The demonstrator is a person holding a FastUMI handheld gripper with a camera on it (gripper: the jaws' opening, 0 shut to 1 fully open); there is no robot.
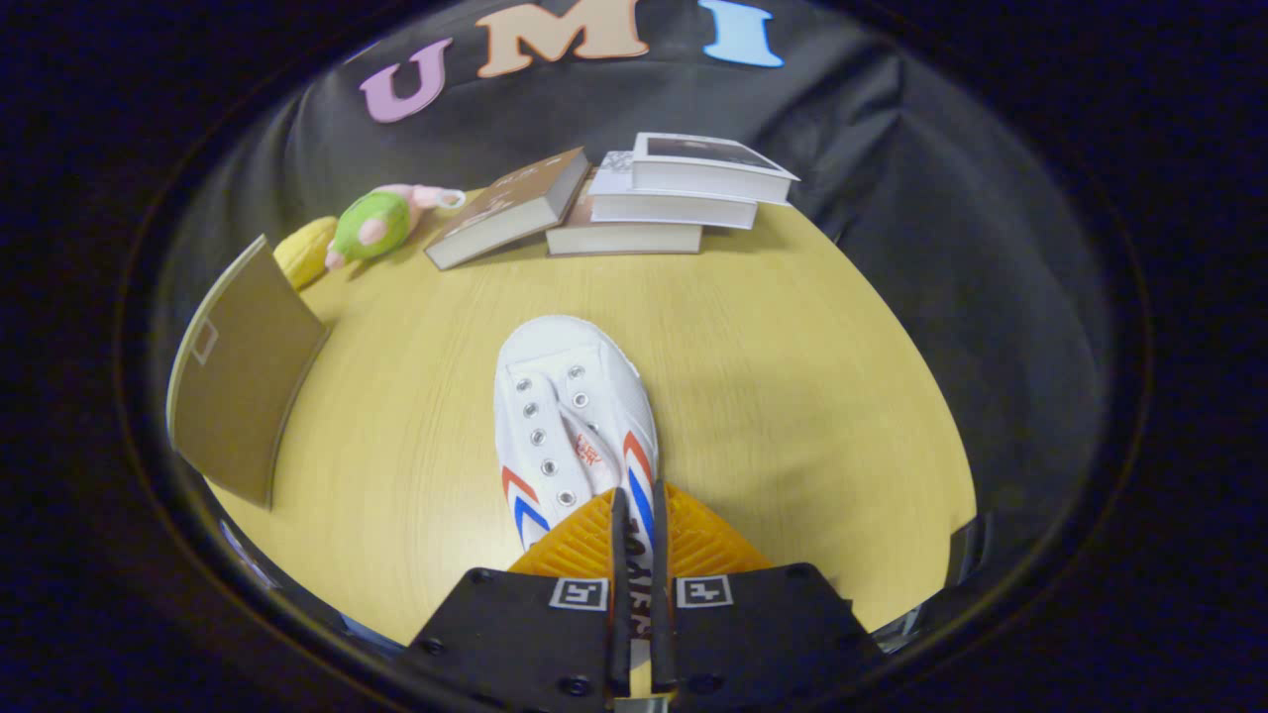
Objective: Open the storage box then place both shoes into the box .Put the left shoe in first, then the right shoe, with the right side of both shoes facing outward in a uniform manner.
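White canvas sneaker with red-blue stripes, toe pointing ahead on the wooden table, its right collar wall pinched between the closed orange fingers of the gripper; cardboard box flap ahead-left.

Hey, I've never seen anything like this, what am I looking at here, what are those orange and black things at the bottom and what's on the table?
This is a camera mounted on a handheld gripper, a two-fingered grabbing tool that a person carries. It looks forward along the tool, so the black blocks and ribbed orange fingers at the bottom belong to the tool itself. Its jaws are nearly closed and pinch the side wall of a white shoe with red and blue stripes, whose toe points away from the camera. The shoe sits on a round wooden table. Beyond it lies a pile of books, with one more book leaning against it. To their left are a green and pink soft toy and a yellow object. Nearer stands a brown cardboard flap.
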